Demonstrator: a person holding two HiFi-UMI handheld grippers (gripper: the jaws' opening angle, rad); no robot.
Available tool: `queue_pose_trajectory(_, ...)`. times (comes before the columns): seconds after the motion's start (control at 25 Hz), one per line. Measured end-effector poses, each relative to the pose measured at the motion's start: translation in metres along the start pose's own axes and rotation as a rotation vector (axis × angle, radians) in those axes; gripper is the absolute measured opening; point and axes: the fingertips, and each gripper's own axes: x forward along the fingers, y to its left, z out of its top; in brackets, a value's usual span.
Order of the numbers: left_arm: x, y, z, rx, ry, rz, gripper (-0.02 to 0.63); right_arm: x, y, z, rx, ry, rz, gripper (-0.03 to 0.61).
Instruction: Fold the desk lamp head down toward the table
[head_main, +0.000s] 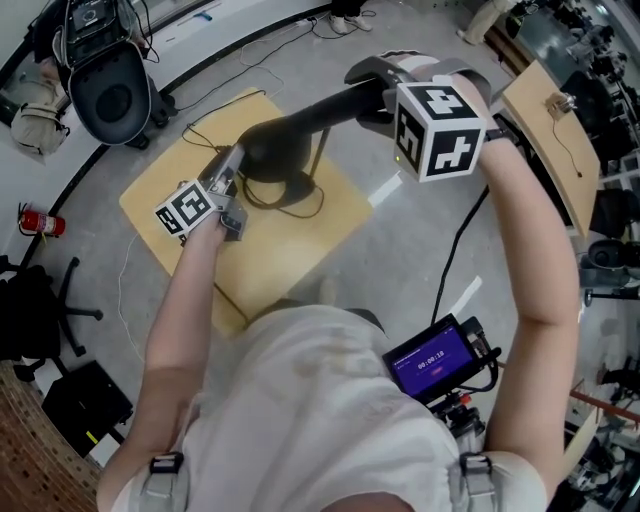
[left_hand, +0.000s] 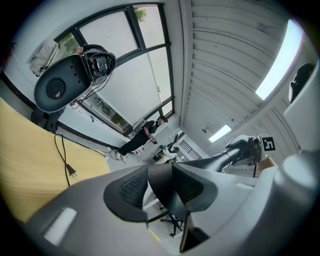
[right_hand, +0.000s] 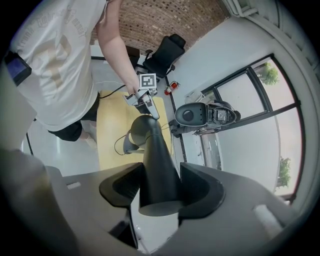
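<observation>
1. well off to the left of the desk lamp (head_main: 300, 125), beyond the table edge, a black rounded machine (head_main: 108, 95) sits on the floor.
2. just left of the lamp's round base (head_main: 285, 160), my left claw (left_hand: 161, 187) is closed on the lamp's lower end, with a dark piece of it wedged between both pads.
3. the lamp stands on the yellow table (head_main: 330, 220). its cord (left_hand: 64, 160) lies on the wood beside the base, plug end loose.
4. from the base the lamp's black arm (head_main: 335, 105) slants away to the right.
5. at the far right end of that arm, my right claw (right_hand: 161, 187) grips the wide black end of the lamp, a pad against each side.
6. right of the lamp and nearer to me, a small lit screen (head_main: 432, 362) hangs at my waist.
</observation>
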Motion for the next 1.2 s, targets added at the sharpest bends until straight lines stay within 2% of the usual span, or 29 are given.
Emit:
queue_pose_trajectory(0.2,-0.001,0.000,0.000,0.044,0.031,-0.015,0.153,0.002,0.001,-0.002,0.007,0.000,-0.032,0.264)
queue_pose_trajectory(0.48,-0.006,-0.015,0.020,0.214,0.048,-0.022,0.183,-0.008,-0.008,-0.003,0.035,-0.073,-0.085,0.288)
queue_pose_trajectory(0.64,-0.021,-0.024,0.029,0.316,0.029,-0.010,0.186,-0.033,-0.013,0.000,0.091,-0.163,-0.161,0.318)
queue_pose_trajectory(0.76,-0.031,-0.035,0.032,0.376,-0.003,-0.019,0.186,-0.058,-0.015,-0.003,0.221,-0.268,-0.236,0.321)
queue_pose_trajectory(0.96,-0.053,-0.055,0.026,0.465,-0.022,-0.059,0.186,-0.091,-0.005,-0.025,0.543,-0.469,-0.384,0.282)
queue_pose_trajectory(1.08,-0.067,-0.058,0.018,0.509,-0.003,-0.044,0.179,-0.104,0.011,-0.053,0.768,-0.558,-0.483,0.158)
queue_pose_trajectory(1.2,-0.084,-0.058,0.007,0.513,0.002,-0.013,0.149,-0.100,0.049,-0.087,0.974,-0.581,-0.513,0.030)
